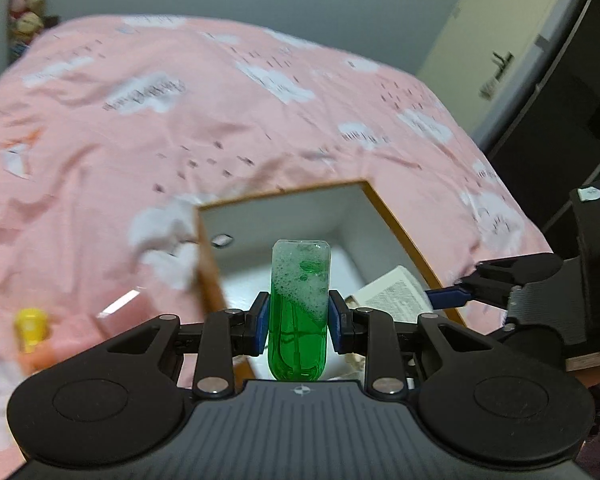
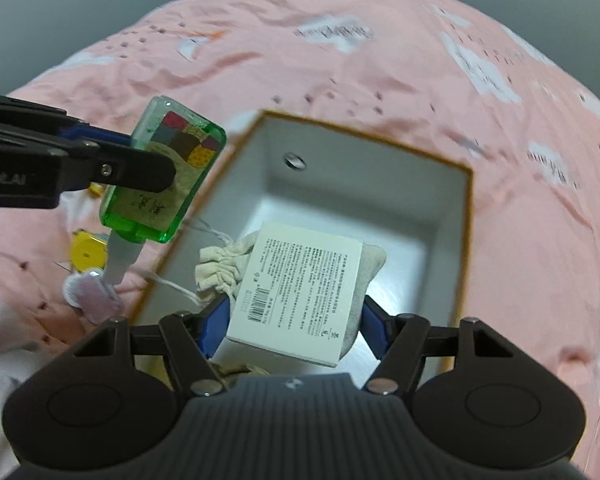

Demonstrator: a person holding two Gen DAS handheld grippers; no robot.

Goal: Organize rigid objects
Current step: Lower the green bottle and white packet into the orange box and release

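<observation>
**Items in hand over the storage box**

We list two items carried and one receptacle, all above a bed covered in a pink cloud-print sheet [image 1: 188,92].

Item one: a flat, clear plastic bottle of green liquid [image 1: 299,312], foam gathered at its upturned base, a white pump neck pointing down in the right wrist view. Our left gripper [image 1: 299,322] has its blue pads pressed on the bottle's two narrow sides, fingers drawn in close. The bottle hangs beside the left rim of the box, not yet over its opening. We judge it stiff, smooth and somewhat slippery, with weight that shifts as the liquid sloshes; the mid-body hold on the narrow sides suits it, and the pump neck is better left alone.

Item two: a beige drawstring cloth pouch with a white printed card [image 2: 300,292] fastened on its front. Our right gripper [image 2: 294,324] holds it at a middling spread, one pad at each side edge. It hangs over the near end of the box. We judge it light; the card is stiff but the cloth gives, so a firm squeeze across the card's width looks safest.

Receptacle: an open rectangular box, white inside with a brown rim [image 2: 466,216]; a round hole shows in its far wall.

Also noted: a small yellow object [image 2: 86,254] on the sheet by the box's left side.
</observation>
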